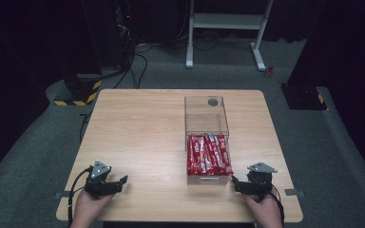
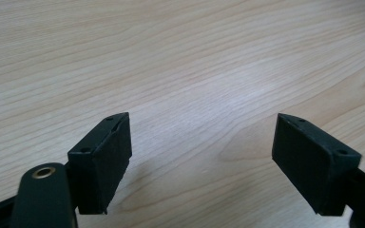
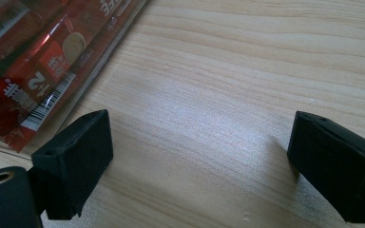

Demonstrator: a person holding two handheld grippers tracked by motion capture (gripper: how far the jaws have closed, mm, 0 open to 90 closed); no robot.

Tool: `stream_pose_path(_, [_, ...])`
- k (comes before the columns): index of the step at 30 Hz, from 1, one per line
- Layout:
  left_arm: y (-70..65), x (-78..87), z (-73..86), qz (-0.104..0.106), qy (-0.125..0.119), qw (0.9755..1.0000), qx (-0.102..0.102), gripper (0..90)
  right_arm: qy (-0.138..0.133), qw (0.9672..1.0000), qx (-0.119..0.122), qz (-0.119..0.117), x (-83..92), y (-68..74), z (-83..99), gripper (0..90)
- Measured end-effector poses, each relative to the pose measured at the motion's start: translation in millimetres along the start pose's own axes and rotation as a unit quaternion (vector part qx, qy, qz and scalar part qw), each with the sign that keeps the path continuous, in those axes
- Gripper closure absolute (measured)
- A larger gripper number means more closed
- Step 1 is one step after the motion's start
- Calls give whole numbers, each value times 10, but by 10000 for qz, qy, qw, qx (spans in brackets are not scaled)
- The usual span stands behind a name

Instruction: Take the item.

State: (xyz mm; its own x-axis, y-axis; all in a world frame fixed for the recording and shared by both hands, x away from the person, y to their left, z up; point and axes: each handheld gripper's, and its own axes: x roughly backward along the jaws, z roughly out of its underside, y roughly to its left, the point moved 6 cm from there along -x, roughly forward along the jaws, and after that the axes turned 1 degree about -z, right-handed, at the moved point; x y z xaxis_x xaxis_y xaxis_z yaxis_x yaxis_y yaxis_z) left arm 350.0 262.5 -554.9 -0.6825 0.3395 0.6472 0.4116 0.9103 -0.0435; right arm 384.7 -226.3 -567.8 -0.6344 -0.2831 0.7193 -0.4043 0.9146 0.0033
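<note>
High view first: clear box (image 1: 208,142) on the wooden table (image 1: 142,128), near half packed with red sachets (image 1: 208,154), far half empty under a lid with a round hole. Sits just left of and beyond the right gripper (image 1: 240,184), well apart to the right of the left gripper (image 1: 119,182). Both resting at the near table edge, held in hands coming up from below. Grey carpet around, black curtains, a white frame at the back, yellow-black striped base at far left.

Left gripper view: fingers (image 2: 105,156) spread wide, nothing between, bare pale wood grain ahead.

Right gripper view: fingers (image 3: 78,152) spread wide too, empty gap, bare table between. Clear box wall (image 3: 102,57) just beyond the left finger, red sachets (image 3: 38,66) with barcode behind it.
</note>
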Motion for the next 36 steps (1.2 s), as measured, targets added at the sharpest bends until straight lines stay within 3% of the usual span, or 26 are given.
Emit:
stream_pose_path(3, [-12,-2,-12,103,-35,9999,103,214,0,10000,1,-1,0,0,0,77])
stream_pose_path(10, [-96,41,-112,62,-360,9993,-14,248,-1,10000,4,-2,-1,0,0,77])
stream_pose_path(16, [-204,22,-116,164,-319,9993,-75,239,-1,10000,4,-3,-1,0,-1,77])
stream_pose_path(21, [-306,6,-160,290,-423,9986,-148,240,0,10000,3,-2,0,0,0,77])
stream_pose_path(23, [-336,-11,-173,242,-428,9984,-287,244,-1,10000,3,-3,-1,0,0,77])
stream_pose_path(30, [-413,-26,-238,252,-478,9983,-205,244,-1,10000,4,-2,-1,0,0,77])
stream_pose_path(36, [-484,-54,-296,280,-533,9977,-323,255,5,10000,-3,2,2,2,2,77])
